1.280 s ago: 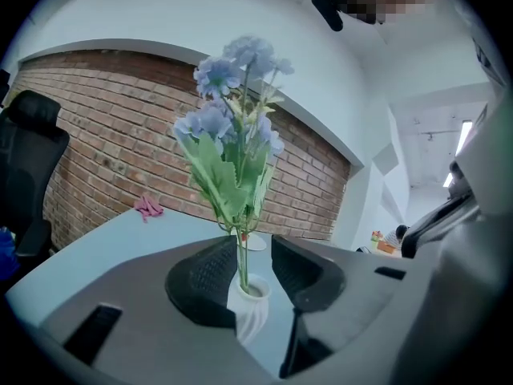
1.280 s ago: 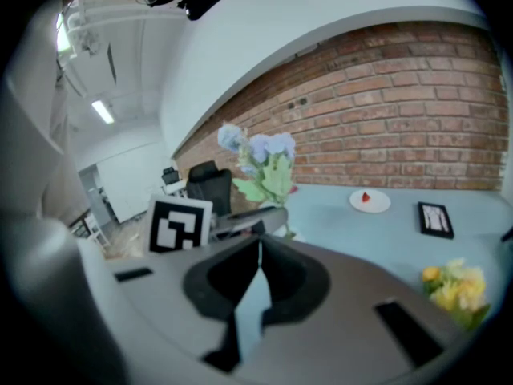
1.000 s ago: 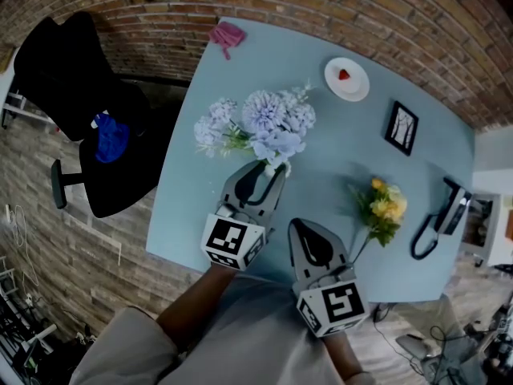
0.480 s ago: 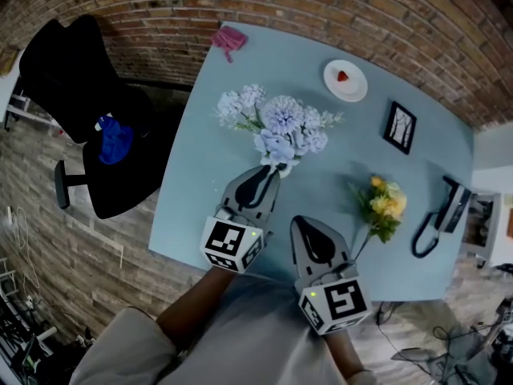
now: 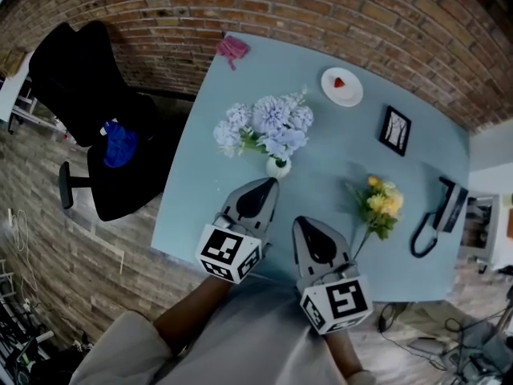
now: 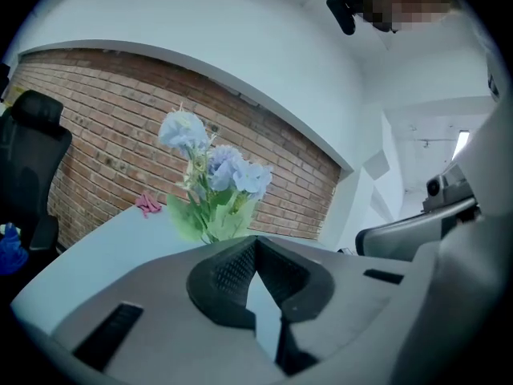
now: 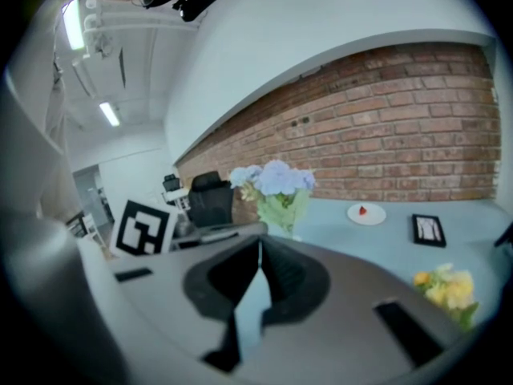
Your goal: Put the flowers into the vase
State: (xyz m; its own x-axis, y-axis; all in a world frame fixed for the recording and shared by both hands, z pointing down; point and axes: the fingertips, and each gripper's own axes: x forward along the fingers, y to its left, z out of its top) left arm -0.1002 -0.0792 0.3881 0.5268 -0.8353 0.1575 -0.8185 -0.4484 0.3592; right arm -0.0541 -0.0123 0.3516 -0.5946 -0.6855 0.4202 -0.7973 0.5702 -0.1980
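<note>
A bunch of pale blue flowers (image 5: 268, 125) stands in a small white vase (image 5: 278, 167) in the middle of the blue table (image 5: 337, 159). My left gripper (image 5: 269, 182) is just short of the vase; its jaws have just been closing and are shut with nothing between them. The left gripper view shows the blue flowers (image 6: 210, 181) beyond the closed left gripper (image 6: 256, 242). A yellow bunch (image 5: 380, 207) lies on the table to the right. My right gripper (image 5: 299, 222) is shut and empty, left of the yellow bunch (image 7: 446, 286); the blue flowers (image 7: 276, 184) rise past the right gripper (image 7: 259, 244).
A white plate with a small red thing (image 5: 342, 87), a black picture frame (image 5: 395, 130) and a pink cloth (image 5: 232, 48) lie at the table's far side. A black handset (image 5: 437, 215) sits at the right edge. A black chair (image 5: 92, 127) stands left of the table, against the brick wall.
The left gripper's jaws, open at the blue flowers' stems, have shut and drawn back toward the person. The blue bunch swayed and now stands free in the vase. The right gripper barely moved.
</note>
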